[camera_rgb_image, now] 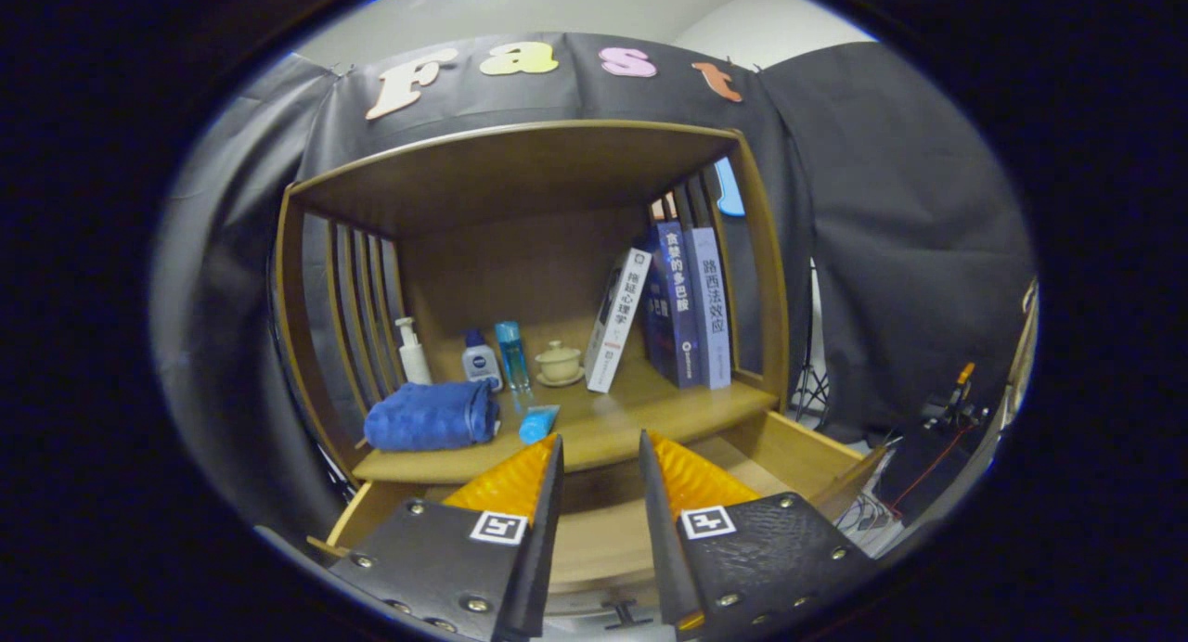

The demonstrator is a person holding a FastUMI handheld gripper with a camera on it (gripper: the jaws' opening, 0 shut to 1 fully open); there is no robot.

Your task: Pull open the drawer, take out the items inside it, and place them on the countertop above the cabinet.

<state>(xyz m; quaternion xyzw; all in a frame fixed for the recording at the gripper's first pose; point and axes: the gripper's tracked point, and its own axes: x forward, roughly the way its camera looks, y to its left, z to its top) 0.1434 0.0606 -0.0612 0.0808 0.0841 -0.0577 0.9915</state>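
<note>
Black-draped booth: wooden countertop [603,429] above the pulled-out drawer [798,452], gripper [599,452] parted and empty.

Dim, sharp, fisheye-bent edges

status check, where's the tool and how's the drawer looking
Tool open, empty, over the pulled-out drawer. Blue towel and small blue packet lie on the countertop. Nothing blocking the tool.

Parted, empty tongs [600,442] over the open drawer [789,452]; countertop [631,415] middle free between towel [429,417] and books [682,303].
</note>
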